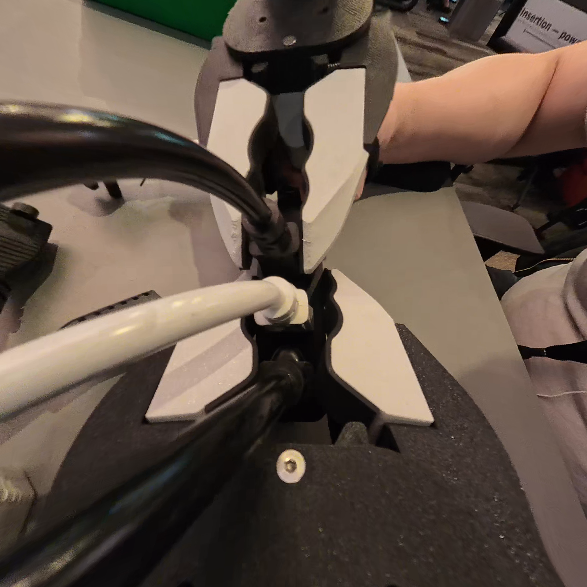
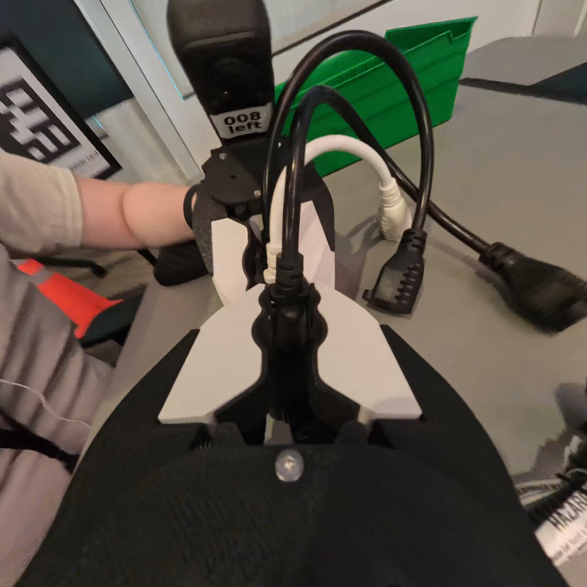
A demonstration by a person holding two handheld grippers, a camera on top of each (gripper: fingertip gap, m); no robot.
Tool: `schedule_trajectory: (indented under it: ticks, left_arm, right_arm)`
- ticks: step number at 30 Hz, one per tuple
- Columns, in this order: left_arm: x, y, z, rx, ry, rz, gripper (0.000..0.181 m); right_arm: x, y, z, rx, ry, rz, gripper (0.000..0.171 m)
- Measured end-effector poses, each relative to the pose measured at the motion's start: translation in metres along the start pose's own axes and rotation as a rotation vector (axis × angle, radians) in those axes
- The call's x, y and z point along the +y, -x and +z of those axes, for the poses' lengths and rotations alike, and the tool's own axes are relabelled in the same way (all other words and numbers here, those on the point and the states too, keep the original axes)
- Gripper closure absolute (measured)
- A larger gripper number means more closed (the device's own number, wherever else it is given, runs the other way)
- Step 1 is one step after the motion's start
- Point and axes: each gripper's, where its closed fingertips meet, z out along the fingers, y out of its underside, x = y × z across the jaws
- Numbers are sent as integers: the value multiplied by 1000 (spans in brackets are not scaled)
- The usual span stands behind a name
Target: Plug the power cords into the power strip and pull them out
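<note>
The smooth grey worktop (image 2: pixel 476 190) ran out of both views at their edges, and the power strip itself was almost wholly hidden: only a dark block (image 1: pixel 279 333) showed between the two grippers, too crowded to make out. A glossy green plastic bin (image 2: pixel 397 95) stood at the far side, cut off by cables. The left gripper (image 1: pixel 287 320), grainy black with flat white fingers (image 1: pixel 374 355), faced the right gripper (image 2: pixel 287 301) tip to tip; each sat clamped around the dark plug cluster between them. From that cluster a thick black rubber power cord (image 2: pixel 413 111) arched up and came down to a ribbed black connector (image 2: pixel 400 273) lying on the worktop, and a white rounded cord (image 2: pixel 346 146) bent over to a white connector (image 2: pixel 394 212) just beside it. A second black connector (image 2: pixel 540 279) lay blurred to the right. The plug prongs could not be seen.
</note>
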Motion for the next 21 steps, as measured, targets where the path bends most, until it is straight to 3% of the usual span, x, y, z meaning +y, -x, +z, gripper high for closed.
schedule_trajectory:
  ticks: [4, 10, 16, 21]
  left_arm:
    - [0, 0, 0, 2, 0, -4, 141]
    - [0, -3, -1, 55, -19, -64, 141]
    - [0, 2, 0, 19, -5, -47, 141]
    - [1, -2, 0, 53, -12, -59, 141]
  right_arm:
    - [1, 1, 0, -28, 6, 35, 151]
    - [2, 10, 1, 27, 59, -196, 151]
    - [0, -3, 1, -15, 20, 62, 152]
    - [1, 8, 0, 19, 42, -210, 152]
